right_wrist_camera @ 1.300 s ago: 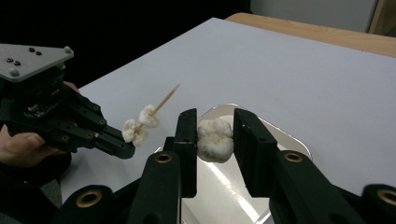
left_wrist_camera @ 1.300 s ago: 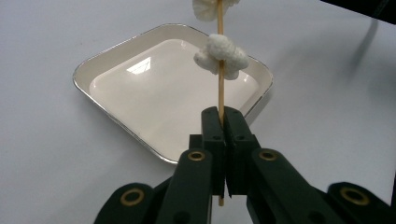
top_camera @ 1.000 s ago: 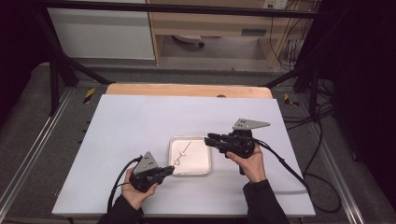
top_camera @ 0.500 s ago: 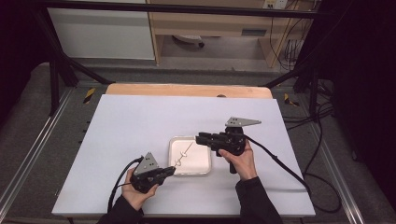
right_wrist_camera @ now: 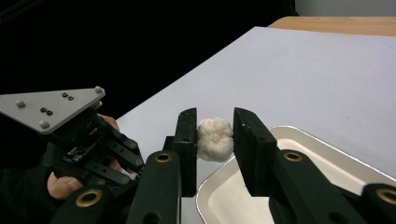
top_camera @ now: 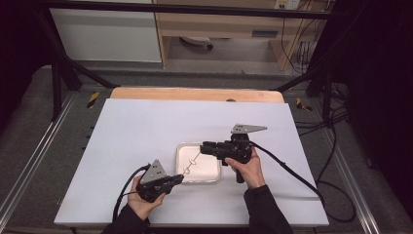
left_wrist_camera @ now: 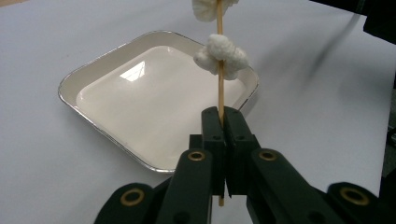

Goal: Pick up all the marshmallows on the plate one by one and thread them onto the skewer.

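My left gripper (top_camera: pixel 179 178) (left_wrist_camera: pixel 223 116) is shut on the lower end of a thin wooden skewer (left_wrist_camera: pixel 219 88), which slants up over a shallow white tray (top_camera: pixel 214 179) (left_wrist_camera: pixel 93 123). Two fluffy white pieces (left_wrist_camera: pixel 222 53) are threaded on the skewer. In the high view the skewer (top_camera: pixel 194 159) runs from the left gripper up to the right gripper (top_camera: pixel 203 146). My right gripper (right_wrist_camera: pixel 215 126) is shut on another white fluffy piece (right_wrist_camera: pixel 215 139) above the tray's edge (right_wrist_camera: pixel 327 154), at the skewer's upper end.
The tray lies near the front middle of a white tabletop (top_camera: pixel 146 131) with a wooden strip (top_camera: pixel 195 93) along its far edge. Black cables trail from both grippers toward the front and right. Dark frame legs and floor surround the table.
My right gripper has moved left and slightly down, bringing its white piece over the tray to the skewer's tip. The left gripper has kept still with the skewer.
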